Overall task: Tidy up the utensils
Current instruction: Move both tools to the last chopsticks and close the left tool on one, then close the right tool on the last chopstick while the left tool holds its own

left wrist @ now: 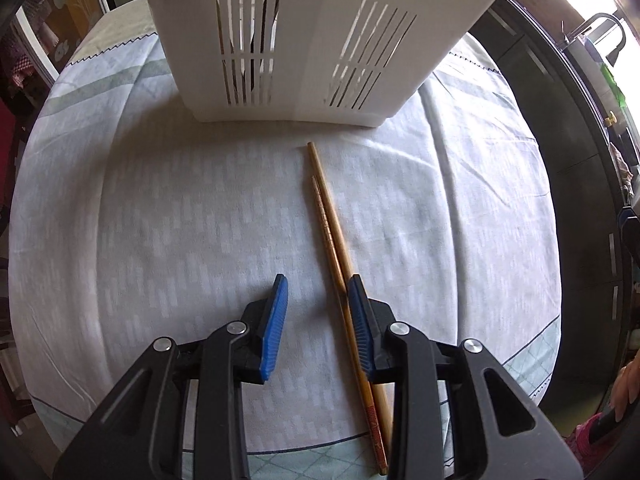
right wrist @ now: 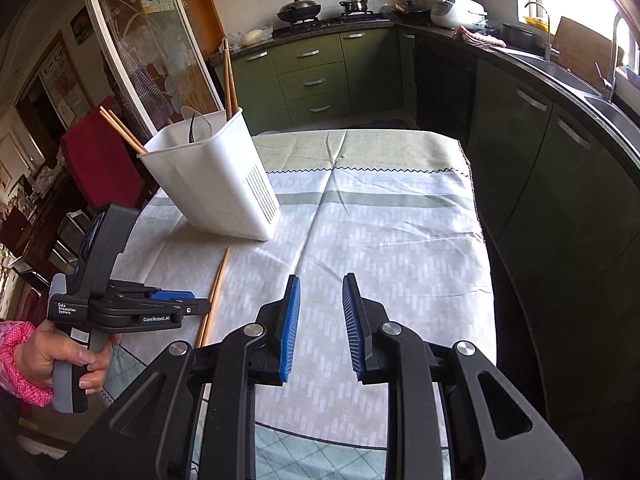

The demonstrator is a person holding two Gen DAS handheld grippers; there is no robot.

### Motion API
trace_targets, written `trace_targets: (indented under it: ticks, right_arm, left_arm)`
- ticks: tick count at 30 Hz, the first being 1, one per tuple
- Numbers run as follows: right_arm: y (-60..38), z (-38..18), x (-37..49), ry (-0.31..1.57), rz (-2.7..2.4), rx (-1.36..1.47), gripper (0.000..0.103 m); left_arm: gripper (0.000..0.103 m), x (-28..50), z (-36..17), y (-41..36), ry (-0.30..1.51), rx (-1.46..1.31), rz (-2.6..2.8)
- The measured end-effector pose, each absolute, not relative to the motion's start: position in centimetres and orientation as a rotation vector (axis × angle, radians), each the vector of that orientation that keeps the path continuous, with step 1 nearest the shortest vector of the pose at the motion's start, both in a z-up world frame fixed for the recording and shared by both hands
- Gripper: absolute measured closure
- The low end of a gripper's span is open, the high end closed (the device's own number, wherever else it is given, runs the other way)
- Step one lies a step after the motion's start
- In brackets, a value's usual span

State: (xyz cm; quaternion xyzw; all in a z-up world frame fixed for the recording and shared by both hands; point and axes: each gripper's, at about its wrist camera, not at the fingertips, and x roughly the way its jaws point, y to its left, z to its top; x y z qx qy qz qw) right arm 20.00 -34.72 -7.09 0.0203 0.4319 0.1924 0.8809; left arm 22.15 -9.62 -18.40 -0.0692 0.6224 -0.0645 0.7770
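Now, pick up the chopsticks

Your left tool [left wrist: 318,300] is parted, empty; shift toward three o'clock to straddle both chopsticks [left wrist: 332,236], then squeeze. Right tool [right wrist: 320,300] hangs parted, empty.

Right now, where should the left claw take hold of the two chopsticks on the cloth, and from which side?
Grip the chopsticks at their crossing, from above. They lie flat on the cloth, so the left claw must straddle them across their length.
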Motion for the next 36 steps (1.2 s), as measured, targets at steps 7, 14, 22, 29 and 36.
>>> trace_targets:
  ticks: [7, 14, 22, 29, 36]
  right_arm:
    - [-31.8, -9.0, 20.5, 0.956, 0.434, -0.01, 0.081]
    - [-30.0, -9.4, 21.2, 0.979, 0.437, -0.036, 0.081]
    - [-25.9, -12.1, 23.5, 1.094, 0.488, -0.077, 0.081]
    - [-20.2, -14.7, 24.2, 1.164, 0.54, -0.162, 0.081]
    - [-16.1, -16.8, 25.1, 1.196, 0.522, -0.238, 0.081]
  left_arm:
    - [0.074, 22.7, -18.6, -10.8, 1.351, -0.049, -0.115]
    - [0.082, 23.1, -18.9, -9.3, 1.371, -0.082, -0.124]
    - [0.094, 22.9, -19.0, -7.4, 1.393, -0.079, -0.13]
    - [0.097, 23.0, -19.0, -4.6, 1.394, -0.085, -0.098]
    - [0.097, 22.8, -18.8, -2.8, 1.402, -0.08, -0.091]
